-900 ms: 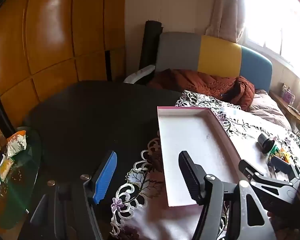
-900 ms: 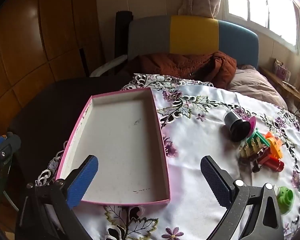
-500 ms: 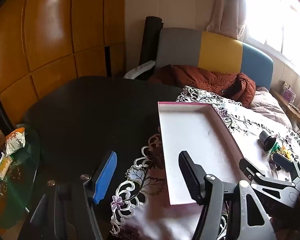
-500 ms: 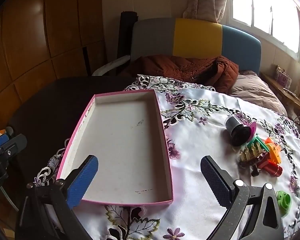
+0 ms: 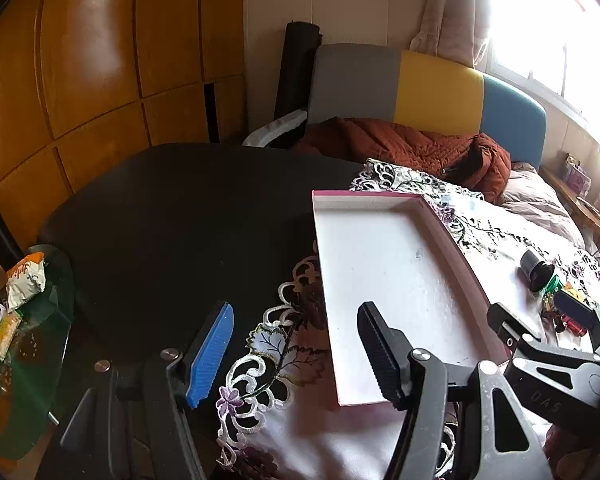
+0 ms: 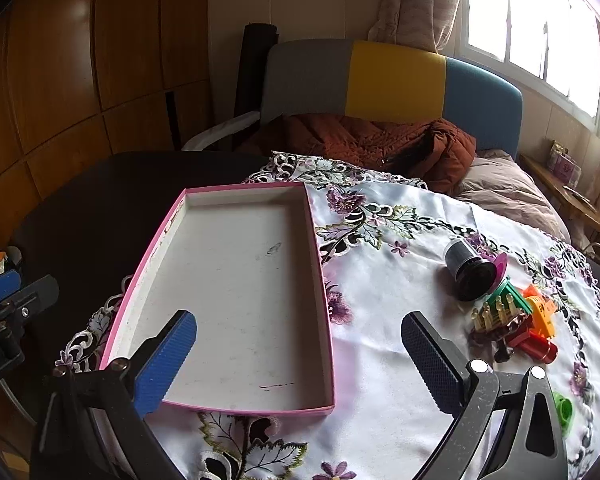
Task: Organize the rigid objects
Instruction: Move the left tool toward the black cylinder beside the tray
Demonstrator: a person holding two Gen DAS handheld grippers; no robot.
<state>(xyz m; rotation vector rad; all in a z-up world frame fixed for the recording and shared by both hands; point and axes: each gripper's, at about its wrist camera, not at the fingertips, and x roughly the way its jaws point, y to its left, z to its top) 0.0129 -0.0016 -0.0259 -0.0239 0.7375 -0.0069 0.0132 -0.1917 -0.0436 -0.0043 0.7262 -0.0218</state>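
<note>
A shallow white tray with a pink rim (image 6: 236, 191) lies on the embroidered cloth, nothing in it. To its right is a cluster: a black jar on its side (image 6: 470, 270), a green and cream toothed piece (image 6: 500, 308), an orange piece (image 6: 540, 308), a red cylinder (image 6: 536, 346) and a green round piece (image 6: 562, 410). My right gripper (image 6: 298, 344) hangs open over the tray's near right wall, holding nothing. My left gripper (image 5: 296, 354) is open above the cloth's lace edge, just left of the tray (image 5: 364, 194), with nothing between its fingers. The black jar (image 5: 536, 268) shows beyond the right gripper (image 5: 540, 316).
The cloth covers the right half of a dark round table (image 5: 180, 208). A glass side table with snack packets (image 5: 20, 280) stands low at the left. Behind the table is a grey, yellow and blue sofa with a rust jacket (image 6: 360, 140), beside wooden wall panels.
Both hands have drifted only slightly, so the tray sits a little differently in each view. The jaws stay as wide as before, and no object has moved.
</note>
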